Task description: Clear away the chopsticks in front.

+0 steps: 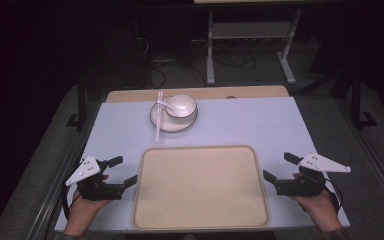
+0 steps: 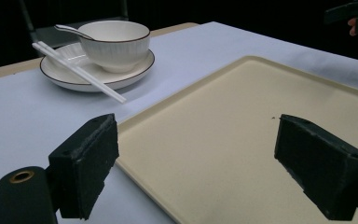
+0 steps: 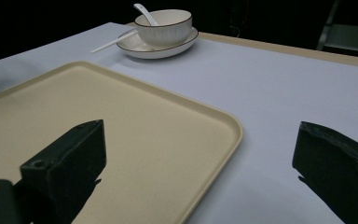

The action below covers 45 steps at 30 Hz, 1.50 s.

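The white bowl (image 1: pixel 181 106) sits on its plate (image 1: pixel 161 123) at the far side, past the empty tray (image 1: pixel 142 200), a bit nearer the left gripper (image 1: pixel 122 172) than the right gripper (image 1: pixel 279 168); both are wide open, holding nothing.

Dim room, lit worktop (image 1: pixel 280 125)
A pale metal frame (image 1: pixel 250 35), perhaps a stand, on grey floor (image 1: pixel 260 75) among cables (image 1: pixel 230 60).
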Each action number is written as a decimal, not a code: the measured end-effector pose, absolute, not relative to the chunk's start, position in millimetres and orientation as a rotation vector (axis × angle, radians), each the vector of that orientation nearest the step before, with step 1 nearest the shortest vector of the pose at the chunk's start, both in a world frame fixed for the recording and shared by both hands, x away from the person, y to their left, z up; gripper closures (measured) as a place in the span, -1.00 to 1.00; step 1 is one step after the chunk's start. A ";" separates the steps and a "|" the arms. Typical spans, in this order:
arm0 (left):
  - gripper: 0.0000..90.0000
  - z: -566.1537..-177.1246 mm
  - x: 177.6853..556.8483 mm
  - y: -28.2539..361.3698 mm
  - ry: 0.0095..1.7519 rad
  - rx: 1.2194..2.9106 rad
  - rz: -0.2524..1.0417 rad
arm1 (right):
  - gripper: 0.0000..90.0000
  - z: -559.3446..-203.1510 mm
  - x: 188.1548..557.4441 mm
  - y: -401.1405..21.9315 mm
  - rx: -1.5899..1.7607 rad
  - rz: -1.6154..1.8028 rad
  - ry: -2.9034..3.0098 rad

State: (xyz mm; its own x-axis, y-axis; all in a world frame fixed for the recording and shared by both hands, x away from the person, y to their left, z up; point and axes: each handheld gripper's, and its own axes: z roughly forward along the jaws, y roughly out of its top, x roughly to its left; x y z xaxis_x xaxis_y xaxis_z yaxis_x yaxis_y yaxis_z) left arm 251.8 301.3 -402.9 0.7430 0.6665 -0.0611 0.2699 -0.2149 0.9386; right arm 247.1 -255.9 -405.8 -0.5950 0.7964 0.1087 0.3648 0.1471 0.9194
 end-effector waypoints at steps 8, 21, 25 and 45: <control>-0.72 -402.2 252.3 298.8 0.727 1.821 0.439 | -0.95 -406.5 246.4 -255.2 1.112 1.428 2.043; -0.71 -397.9 258.3 299.6 0.750 1.855 0.421 | -0.95 -409.1 247.1 -253.6 1.125 1.394 2.070; -0.71 -396.3 262.6 298.9 0.761 1.867 0.418 | -0.95 -409.6 247.2 -254.1 1.128 1.388 2.072; -0.70 -390.0 290.9 293.2 0.824 1.901 0.408 | -0.95 -410.7 247.6 -253.9 1.128 1.373 2.085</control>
State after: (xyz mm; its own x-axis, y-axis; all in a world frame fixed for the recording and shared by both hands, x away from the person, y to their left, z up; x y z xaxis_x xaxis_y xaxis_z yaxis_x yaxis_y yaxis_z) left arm 290.9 293.2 -390.0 0.7131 0.6974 -0.0712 0.3664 -0.2842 0.8860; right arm 247.6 -253.9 -410.7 -0.5948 0.7979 0.0982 0.4055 0.1923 0.8936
